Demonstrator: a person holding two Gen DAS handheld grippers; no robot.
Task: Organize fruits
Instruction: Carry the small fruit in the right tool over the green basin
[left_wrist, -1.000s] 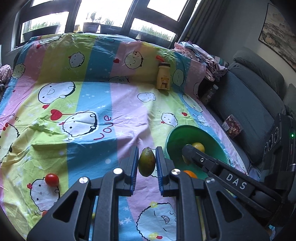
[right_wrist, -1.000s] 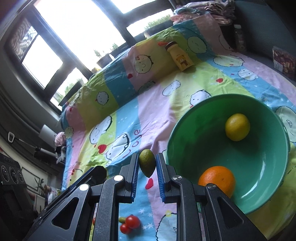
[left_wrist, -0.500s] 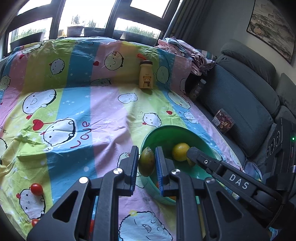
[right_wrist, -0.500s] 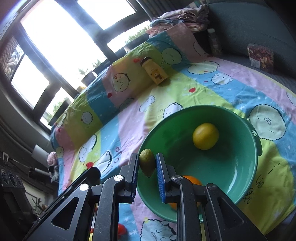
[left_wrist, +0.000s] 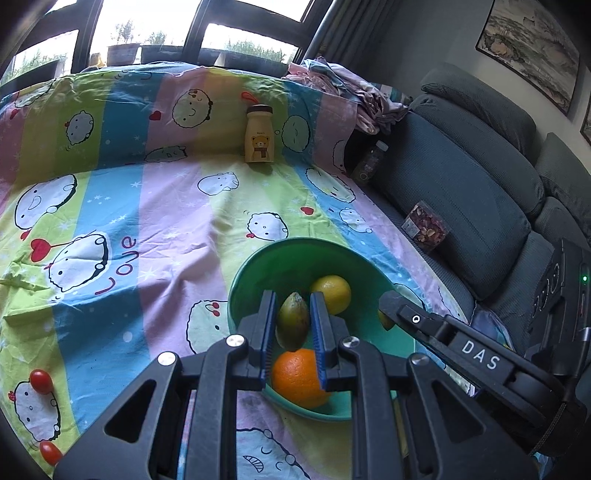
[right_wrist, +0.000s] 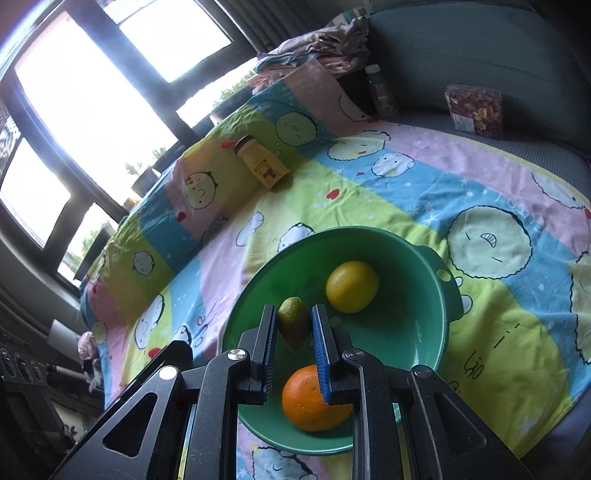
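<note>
Over the green bowl (right_wrist: 448, 291) you hold two fruits at once: your left gripper (left_wrist: 292, 325) has its fingers clamped on a greenish-brown mango (left_wrist: 293, 320), and your right gripper (right_wrist: 294, 328) has its fingers clamped on a small green lime (right_wrist: 293, 325). Both hang above the orange (right_wrist: 314, 398), with the lemon (right_wrist: 352, 286) just beyond. Letting go from up here could make either fruit strike the orange and bounce over the rim onto the bedsheet (left_wrist: 155, 206). Your two grippers are close together, so they could knock into each other. The cherry tomatoes (left_wrist: 41, 381) lie well apart, unsorted.
</note>
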